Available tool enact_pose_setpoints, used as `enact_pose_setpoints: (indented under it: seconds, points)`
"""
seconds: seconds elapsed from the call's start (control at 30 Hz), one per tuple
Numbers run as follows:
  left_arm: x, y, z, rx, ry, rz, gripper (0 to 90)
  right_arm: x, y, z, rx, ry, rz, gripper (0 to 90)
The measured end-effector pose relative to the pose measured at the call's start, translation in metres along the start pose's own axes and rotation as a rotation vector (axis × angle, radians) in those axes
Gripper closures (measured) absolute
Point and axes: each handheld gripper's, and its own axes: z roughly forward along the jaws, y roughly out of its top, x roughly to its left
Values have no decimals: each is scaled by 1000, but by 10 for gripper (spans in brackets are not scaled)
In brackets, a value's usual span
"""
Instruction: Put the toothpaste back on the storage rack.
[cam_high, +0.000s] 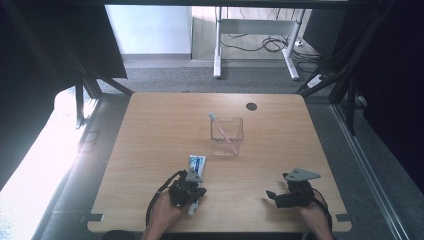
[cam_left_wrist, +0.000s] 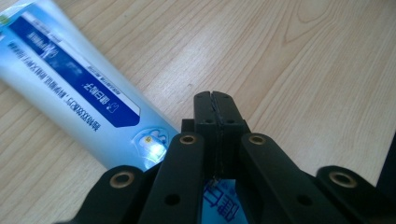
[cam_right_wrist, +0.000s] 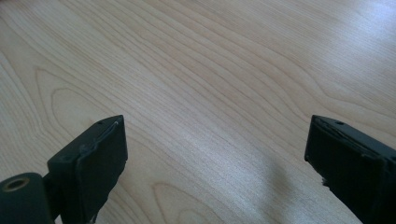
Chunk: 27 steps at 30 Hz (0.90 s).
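Wooden surface (cam_high: 150, 150) carries a clear box (cam_high: 227, 136) holding a pink toothbrush (cam_high: 222, 129) mid-table. Left claw (cam_left_wrist: 214, 100), pressed together, overlaps the toothpaste tube (cam_left_wrist: 70, 79). Right claw (cam_right_wrist: 215, 154) spread, well apart.

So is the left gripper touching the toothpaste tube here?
Cannot tell. In the left gripper view the left gripper, jaws shut together, overlaps the toothpaste tube, which passes beneath it; no contact or gap shows plainly.
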Motion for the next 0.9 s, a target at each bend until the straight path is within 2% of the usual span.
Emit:
enact_pose_setpoints:
  seconds: [0.63, 0.9]
  points:
    - [15, -20, -18, 55, 43, 20, 891, -2, -1, 0, 2, -4, 6, 70]
    - [28, -23, -24, 73, 46, 17, 890, -3, -2, 0, 3, -5, 11, 73]
